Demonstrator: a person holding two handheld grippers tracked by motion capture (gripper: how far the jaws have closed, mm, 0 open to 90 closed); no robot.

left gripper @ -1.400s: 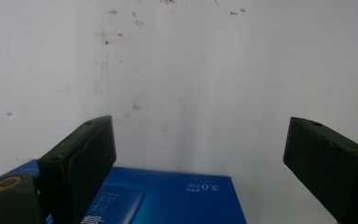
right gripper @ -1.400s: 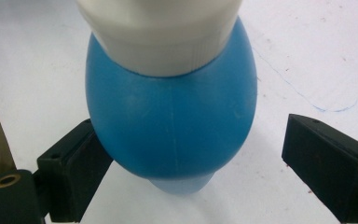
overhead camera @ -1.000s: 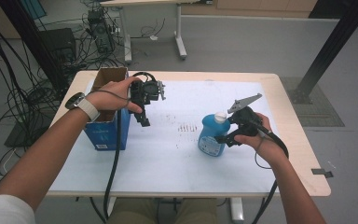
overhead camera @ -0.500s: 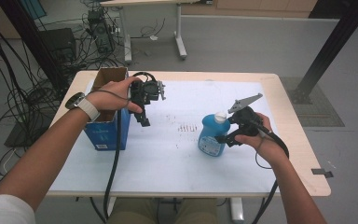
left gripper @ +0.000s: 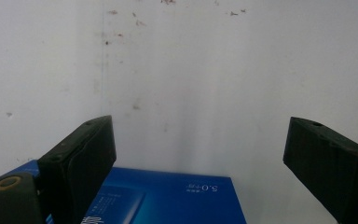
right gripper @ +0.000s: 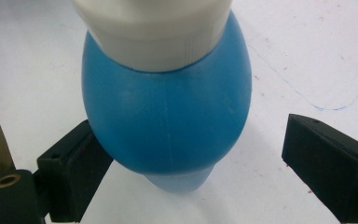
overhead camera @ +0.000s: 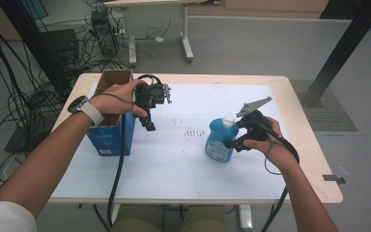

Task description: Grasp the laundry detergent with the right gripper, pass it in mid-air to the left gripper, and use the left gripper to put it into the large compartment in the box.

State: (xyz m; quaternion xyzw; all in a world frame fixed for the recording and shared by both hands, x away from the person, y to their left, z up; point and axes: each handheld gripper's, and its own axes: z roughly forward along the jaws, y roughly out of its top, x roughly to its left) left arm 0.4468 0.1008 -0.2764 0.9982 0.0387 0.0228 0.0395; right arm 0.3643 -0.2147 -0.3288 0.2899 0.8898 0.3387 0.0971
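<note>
A blue bottle [overhead camera: 218, 142] with a white cap [overhead camera: 228, 121] stands upright on the white sheet right of centre. My right gripper [overhead camera: 232, 143] reaches it from the right. In the right gripper view the bottle [right gripper: 168, 121] sits between the open jaws of that gripper [right gripper: 191, 163]: the left jaw is right beside it and the right jaw stands well apart. My left gripper [overhead camera: 149, 125] hangs above the sheet beside a blue box [overhead camera: 110, 137], pointing down. Its jaws [left gripper: 196, 154] are wide open with nothing between them, and the box's blue face [left gripper: 177, 200] lies below.
The box has an open brown cardboard top [overhead camera: 113, 77] at the table's left. The white sheet [overhead camera: 174, 159] covers most of the wooden table [overhead camera: 314, 159] and bears small dark marks [overhead camera: 193, 131]. Cables and equipment lie on the floor beyond the far left corner.
</note>
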